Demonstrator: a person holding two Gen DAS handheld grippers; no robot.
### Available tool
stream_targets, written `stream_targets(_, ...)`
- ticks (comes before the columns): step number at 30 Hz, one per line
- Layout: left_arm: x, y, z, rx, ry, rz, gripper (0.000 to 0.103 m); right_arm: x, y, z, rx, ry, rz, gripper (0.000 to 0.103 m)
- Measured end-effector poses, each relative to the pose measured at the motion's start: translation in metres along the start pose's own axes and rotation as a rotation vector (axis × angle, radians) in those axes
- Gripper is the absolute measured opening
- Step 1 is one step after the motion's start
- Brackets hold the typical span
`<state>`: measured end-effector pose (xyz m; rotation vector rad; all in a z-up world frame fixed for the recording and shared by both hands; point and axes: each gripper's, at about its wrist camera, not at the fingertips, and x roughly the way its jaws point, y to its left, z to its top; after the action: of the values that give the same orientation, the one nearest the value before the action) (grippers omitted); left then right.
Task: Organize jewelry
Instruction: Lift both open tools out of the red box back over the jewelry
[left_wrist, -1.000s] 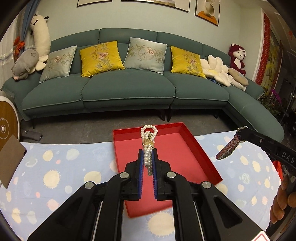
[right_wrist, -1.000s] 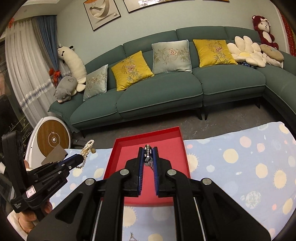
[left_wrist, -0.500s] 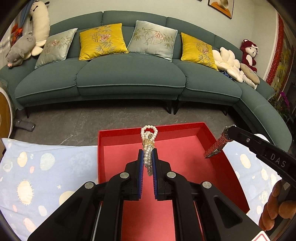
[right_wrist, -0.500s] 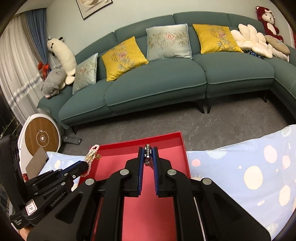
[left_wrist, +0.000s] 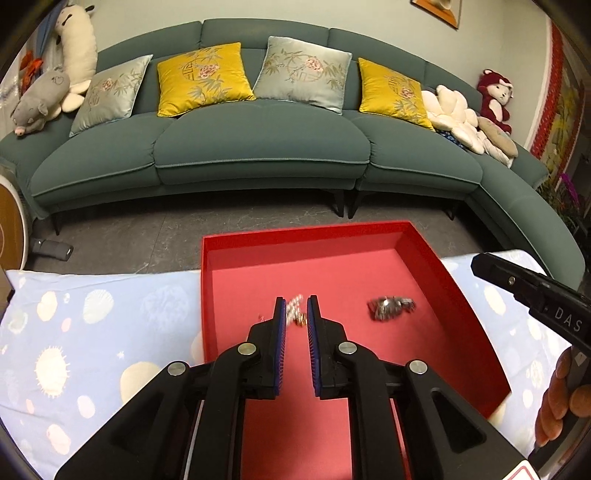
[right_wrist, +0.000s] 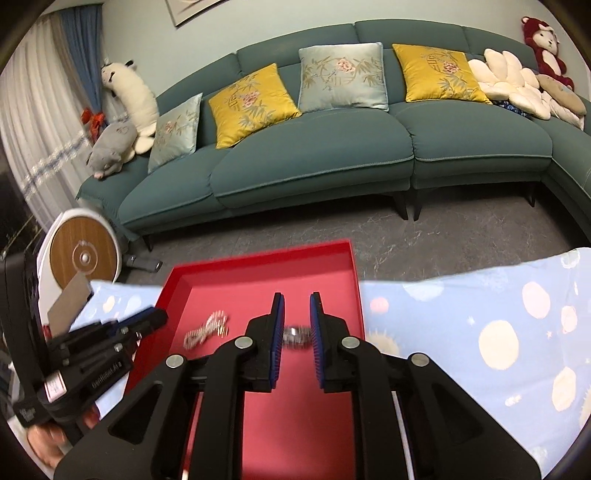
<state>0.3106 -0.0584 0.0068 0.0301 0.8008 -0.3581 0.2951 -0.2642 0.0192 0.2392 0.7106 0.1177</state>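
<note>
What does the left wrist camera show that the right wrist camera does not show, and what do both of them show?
Only the left wrist view shows red decorations on the wall at the far right. Only the right wrist view shows a curtain and a whole round wooden disc. Both show the red tray, with the pearl bracelet and the metal piece lying in it, both grippers open above it (left, right), and the green sofa.

A teal sectional sofa (left_wrist: 258, 147) fills the background; yellow cushions (left_wrist: 201, 77) and grey-blue cushions (left_wrist: 304, 72) alternate along its back; a grey plush pig (left_wrist: 38, 99) lies at one end, a red plush monkey (left_wrist: 495, 98) at the other; a patterned pale-blue cloth (left_wrist: 92, 332) covers the table.
</note>
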Motion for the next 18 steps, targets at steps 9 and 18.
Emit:
stream_targets(9, -0.028, -0.004, -0.053, 0.084, 0.073, 0.021, 0.011, -0.027, 0.006, -0.057, -0.079, 0.135, -0.049, 0.014)
stream_targets(18, -0.032, 0.004, -0.085, 0.088, 0.105, 0.083, 0.011, -0.036, 0.014, -0.09, -0.083, 0.184, -0.09, 0.014)
